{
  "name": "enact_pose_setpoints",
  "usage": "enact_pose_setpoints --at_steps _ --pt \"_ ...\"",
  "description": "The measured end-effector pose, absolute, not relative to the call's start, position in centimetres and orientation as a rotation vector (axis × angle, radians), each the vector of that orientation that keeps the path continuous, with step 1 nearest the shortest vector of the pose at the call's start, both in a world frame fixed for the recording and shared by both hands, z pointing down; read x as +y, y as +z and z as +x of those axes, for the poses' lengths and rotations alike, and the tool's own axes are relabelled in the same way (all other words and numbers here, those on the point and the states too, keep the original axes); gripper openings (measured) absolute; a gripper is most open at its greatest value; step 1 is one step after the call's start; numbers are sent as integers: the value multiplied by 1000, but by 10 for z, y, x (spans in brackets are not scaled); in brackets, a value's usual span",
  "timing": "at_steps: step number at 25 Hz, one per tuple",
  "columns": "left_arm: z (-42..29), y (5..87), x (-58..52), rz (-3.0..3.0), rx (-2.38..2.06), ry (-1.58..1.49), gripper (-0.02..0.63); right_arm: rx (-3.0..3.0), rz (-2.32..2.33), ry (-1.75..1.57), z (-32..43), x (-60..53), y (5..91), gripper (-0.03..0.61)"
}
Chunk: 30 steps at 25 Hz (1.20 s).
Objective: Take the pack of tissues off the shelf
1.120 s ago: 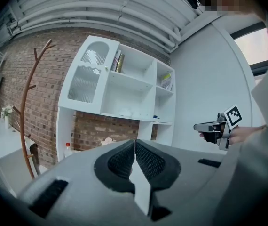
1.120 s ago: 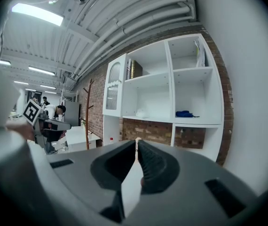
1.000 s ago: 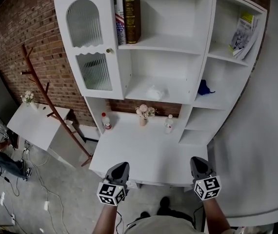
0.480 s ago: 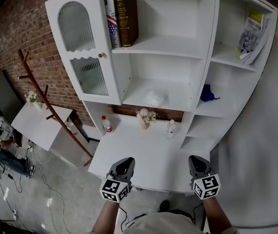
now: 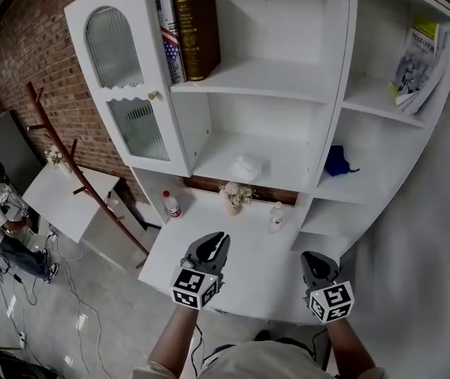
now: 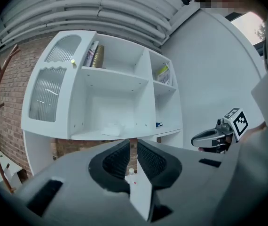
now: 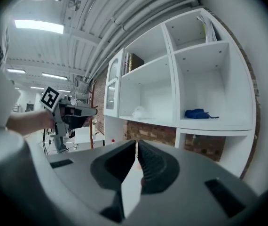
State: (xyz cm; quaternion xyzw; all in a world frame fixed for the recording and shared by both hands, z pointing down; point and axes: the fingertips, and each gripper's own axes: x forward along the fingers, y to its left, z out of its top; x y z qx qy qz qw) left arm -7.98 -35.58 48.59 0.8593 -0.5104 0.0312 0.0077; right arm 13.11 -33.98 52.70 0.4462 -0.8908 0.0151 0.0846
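Jaws: both pairs are pressed together with nothing between them. The left gripper (image 5: 215, 243) and the right gripper (image 5: 313, 260) point roughly level toward the white shelf unit (image 5: 331, 93).
Pack of tissues: the soft white pack of tissues (image 5: 246, 166) lies on the middle shelf (image 5: 288, 155) of the central bay, untouched and well apart from both grippers.
Neighbours: a blue cloth (image 5: 338, 163) sits in the bay to the right. Books (image 5: 185, 34) stand on the shelf above. A small flower vase (image 5: 235, 196) and two bottles (image 5: 172, 204) (image 5: 275, 216) stand on the desk (image 5: 249, 263) below.
Why held so: this looks like the approach, with the grippers carried closed over the desk's near edge. The left one is higher and more in line with the pack, so it seems the likelier one to reach. Its jaws would have to spread before they could close on the pack.
Change over the last second: the shelf unit fills more of the head view. The left gripper has risen and come forward over the desk. The right gripper has come forward less. The pack has not shifted on its shelf.
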Motion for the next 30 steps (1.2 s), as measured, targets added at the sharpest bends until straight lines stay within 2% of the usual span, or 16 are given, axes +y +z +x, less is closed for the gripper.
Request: enact_pose_setpoints --at_steps 5,8,19,30 --pt "-55 476 -391 2697 -1590 101 34 -2671 1293 48 145 -356 531 34" --pt "-46 474 -409 2695 -1610 128 89 -2683 1270 58 151 -365 538 34" --pt "-33 463 -472 2669 -1682 234 144 -2700 1254 108 170 -388 549 34" --pt "-36 469 -520 2582 -1769 298 181 -2697 1262 58 153 -415 534 34"
